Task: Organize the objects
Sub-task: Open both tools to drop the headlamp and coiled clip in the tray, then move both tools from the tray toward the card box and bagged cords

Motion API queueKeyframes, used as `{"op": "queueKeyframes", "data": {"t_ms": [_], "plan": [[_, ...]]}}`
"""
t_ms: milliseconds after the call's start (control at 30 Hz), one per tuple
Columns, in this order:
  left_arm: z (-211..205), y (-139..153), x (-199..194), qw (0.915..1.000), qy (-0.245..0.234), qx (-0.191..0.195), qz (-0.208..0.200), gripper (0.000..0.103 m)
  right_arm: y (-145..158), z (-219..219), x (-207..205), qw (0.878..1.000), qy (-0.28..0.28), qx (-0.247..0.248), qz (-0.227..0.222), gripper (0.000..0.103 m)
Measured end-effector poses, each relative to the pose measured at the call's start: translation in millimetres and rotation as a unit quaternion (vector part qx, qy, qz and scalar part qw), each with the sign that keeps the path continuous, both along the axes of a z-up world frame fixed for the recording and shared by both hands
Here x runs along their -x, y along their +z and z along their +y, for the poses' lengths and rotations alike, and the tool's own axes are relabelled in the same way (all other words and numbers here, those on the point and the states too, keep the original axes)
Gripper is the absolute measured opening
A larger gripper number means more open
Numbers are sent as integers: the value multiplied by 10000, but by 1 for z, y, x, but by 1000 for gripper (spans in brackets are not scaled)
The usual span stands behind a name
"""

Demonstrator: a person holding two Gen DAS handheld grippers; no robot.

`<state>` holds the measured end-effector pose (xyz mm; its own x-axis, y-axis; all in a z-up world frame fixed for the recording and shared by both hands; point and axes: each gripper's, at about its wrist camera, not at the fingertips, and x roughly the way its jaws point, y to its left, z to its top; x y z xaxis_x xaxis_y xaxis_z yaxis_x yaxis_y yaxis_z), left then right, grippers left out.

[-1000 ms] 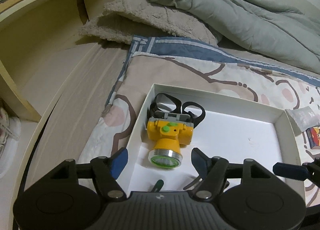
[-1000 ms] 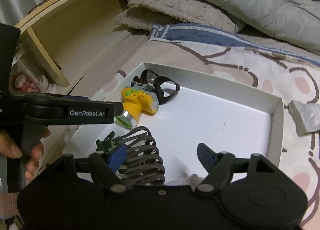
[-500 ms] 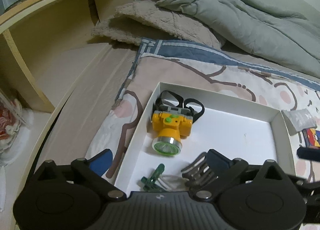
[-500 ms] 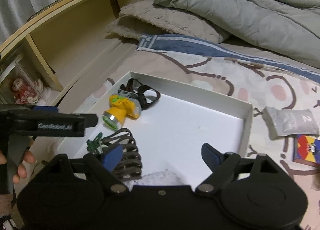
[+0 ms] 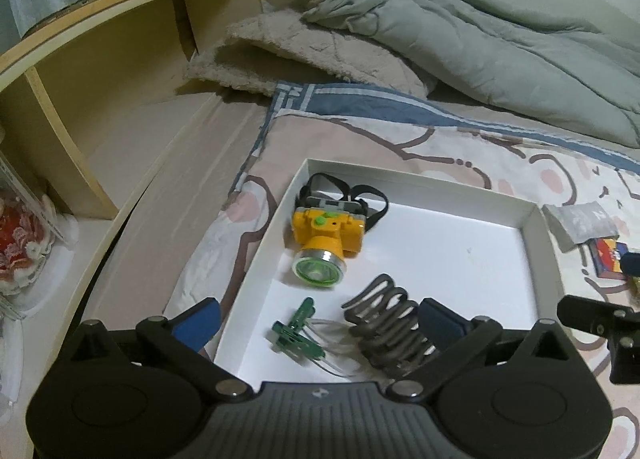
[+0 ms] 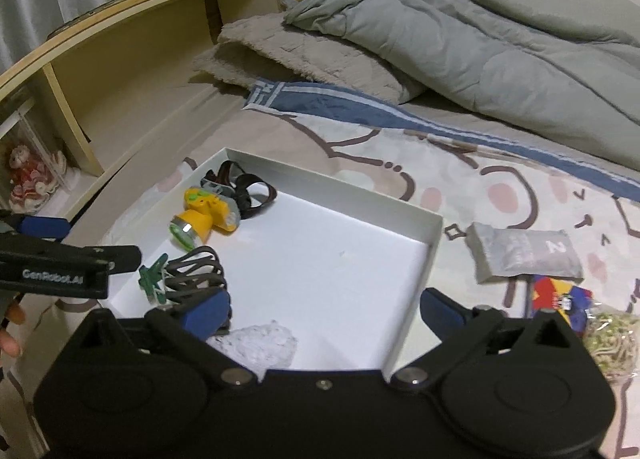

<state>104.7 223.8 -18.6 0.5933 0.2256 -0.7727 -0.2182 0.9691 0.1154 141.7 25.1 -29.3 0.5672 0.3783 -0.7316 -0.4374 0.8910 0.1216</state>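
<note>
Inside the white tray I see a yellow headlamp, a dark coiled clip and a green clip. I hold my left gripper and right gripper spread wide, both empty.

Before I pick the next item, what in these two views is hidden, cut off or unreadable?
- White lumpy item in the tray: right wrist view, near part behind the right tongs; identity unclear.
- Bag of greenish strands: cut off by the fisheye edge and tongs body.
- Colourful packet: print too small.
- Coiled dark spring: left wrist view, lower end behind the left tongs.
</note>
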Motion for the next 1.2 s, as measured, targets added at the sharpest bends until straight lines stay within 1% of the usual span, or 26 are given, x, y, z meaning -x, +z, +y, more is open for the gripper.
{"op": "queueKeyframes", "data": {"t_ms": [233, 400, 567, 767, 867, 967, 1200], "plan": [[-16, 7, 10, 9999, -26, 112, -94, 103, 7, -21, 5, 10000, -31, -1, 2, 103], [-29, 11, 11, 9997, -81, 179, -146, 103, 14, -44, 7, 9999, -130, 70, -65, 103], [-47, 14, 8, 9995, -166, 173, -197, 103, 18, -74, 3, 9992, -360, 148, -133, 103], [-74, 13, 1, 9989, -392, 198, -160, 103, 18, -115, -3, 9973, -687, 189, -150, 103], [-90, 12, -3, 9985, -513, 154, -151, 103, 18, -137, -6, 9961, -871, 110, -127, 103], [-105, 11, -8, 9977, -623, 204, -143, 103, 18, -158, -8, 9943, -1054, 18, -127, 103], [-140, 9, -21, 9959, -863, 247, -139, 103, 18, -194, -9, 9905, -1361, 23, -173, 103]]}}
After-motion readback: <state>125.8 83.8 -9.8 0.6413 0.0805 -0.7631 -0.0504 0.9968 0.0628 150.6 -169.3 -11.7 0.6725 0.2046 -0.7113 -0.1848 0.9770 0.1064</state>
